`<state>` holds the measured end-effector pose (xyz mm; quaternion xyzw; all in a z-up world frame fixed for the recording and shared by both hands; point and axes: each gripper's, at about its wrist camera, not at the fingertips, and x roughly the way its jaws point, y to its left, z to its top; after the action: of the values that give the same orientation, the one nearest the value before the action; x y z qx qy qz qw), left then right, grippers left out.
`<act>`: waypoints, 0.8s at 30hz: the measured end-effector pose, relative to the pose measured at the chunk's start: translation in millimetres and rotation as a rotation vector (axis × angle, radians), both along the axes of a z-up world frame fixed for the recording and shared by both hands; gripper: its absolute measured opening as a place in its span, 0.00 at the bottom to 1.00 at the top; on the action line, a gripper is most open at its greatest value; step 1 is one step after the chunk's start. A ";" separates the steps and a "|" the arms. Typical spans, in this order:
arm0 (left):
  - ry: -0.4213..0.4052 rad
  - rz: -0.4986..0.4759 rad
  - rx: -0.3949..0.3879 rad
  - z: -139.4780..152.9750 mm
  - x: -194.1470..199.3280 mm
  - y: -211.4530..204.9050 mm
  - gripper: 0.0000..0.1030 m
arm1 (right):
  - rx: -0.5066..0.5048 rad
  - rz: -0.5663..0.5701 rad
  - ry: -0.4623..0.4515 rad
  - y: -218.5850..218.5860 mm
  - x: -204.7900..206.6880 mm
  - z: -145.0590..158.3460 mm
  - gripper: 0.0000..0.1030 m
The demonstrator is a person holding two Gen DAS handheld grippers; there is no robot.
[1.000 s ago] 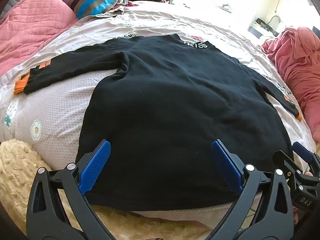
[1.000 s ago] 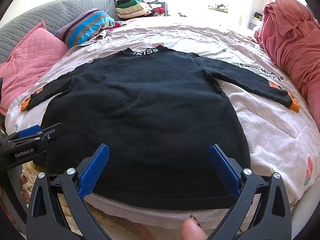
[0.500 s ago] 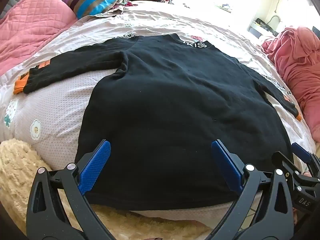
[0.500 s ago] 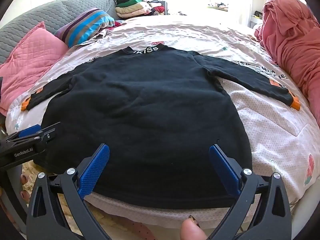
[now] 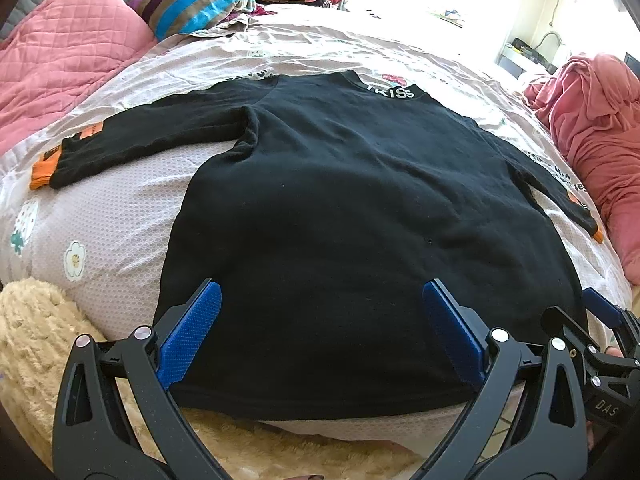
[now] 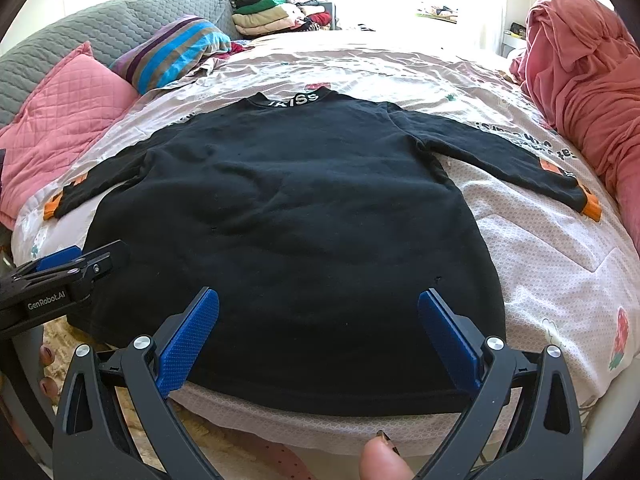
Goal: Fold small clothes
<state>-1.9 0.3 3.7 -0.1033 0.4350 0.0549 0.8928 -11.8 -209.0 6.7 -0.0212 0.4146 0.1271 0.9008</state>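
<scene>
The bed (image 6: 560,280) fills both views, its pale flowered cover stretched over a rounded mattress. Pink pillows (image 5: 64,64) and a striped cushion (image 6: 176,52) lie at the far left, a stack of folded clothes (image 6: 272,16) sits at the far end, and a heap of pink bedding (image 6: 580,80) runs along the right side. A cream fluffy rug (image 5: 36,340) shows at the near left, below the bed edge.

The black sweater (image 6: 288,220) lies flat in the middle of the bed, collar far, hem near, both sleeves spread out to the sides. The left sleeve (image 5: 140,140) ends in an orange cuff (image 5: 42,168) near the pillows; the right sleeve (image 6: 500,152) reaches toward the pink bedding, its own cuff (image 6: 590,208) orange too. No fold has been made yet.

The left gripper (image 5: 320,320) hovers over the near left part of the hem, jaws spread wide and empty. The right gripper (image 6: 318,320) hovers over the near right part of the hem, likewise wide and holding nothing. A fingertip (image 6: 380,460) of the person shows at the bottom of the right view.

The sweater looks like thick, soft knit or fleece: light, limp, not slippery, likely to sag and drag on the cover when lifted. It should take a firm pinch without harm. Good holds seem to be the hem corners for a lengthwise fold, or a cuff with the shoulder to bring a sleeve across the body first.
</scene>
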 end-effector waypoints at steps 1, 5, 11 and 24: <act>0.000 0.000 0.000 0.1 0.0 0.4 0.92 | -0.001 0.000 0.001 -0.1 0.0 0.0 0.96; -0.002 0.001 0.002 0.3 -0.2 0.3 0.92 | 0.000 0.000 0.001 0.2 0.0 -0.2 0.96; -0.005 0.003 0.013 1.4 -1.2 0.5 0.92 | 0.001 0.000 -0.001 0.0 0.1 -0.1 0.96; -0.008 0.005 0.020 2.6 1.2 0.6 0.92 | -0.003 0.007 0.002 2.9 1.6 1.4 0.96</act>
<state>-0.7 0.9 6.3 -0.0955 0.4306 0.0609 0.8954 -10.2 -206.1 8.1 -0.0240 0.4155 0.1297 0.9000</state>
